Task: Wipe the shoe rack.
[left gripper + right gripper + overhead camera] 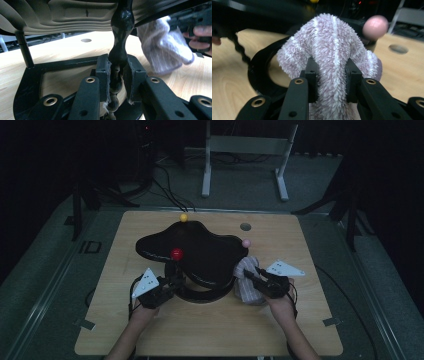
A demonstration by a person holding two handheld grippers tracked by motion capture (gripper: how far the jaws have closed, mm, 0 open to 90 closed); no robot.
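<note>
The room behind the table (150, 335) is dark, and we cannot make out what stands there beyond a pale frame (247, 150). The black stand (195, 250) has a wavy top plate, and its base ring is partly hidden below it. We count three balls on the stand: one red ball (176, 254), one yellow ball (183, 217) and one pink ball (246, 242). There is one fluffy sock (332, 55), lilac with white stripes, at the right side of the stand. The right gripper (331, 80) holds the sock, pinched between its two jaws. The left gripper (117, 80) is clamped on a black beaded post (120, 45) of the stand, under the top plate.
</note>
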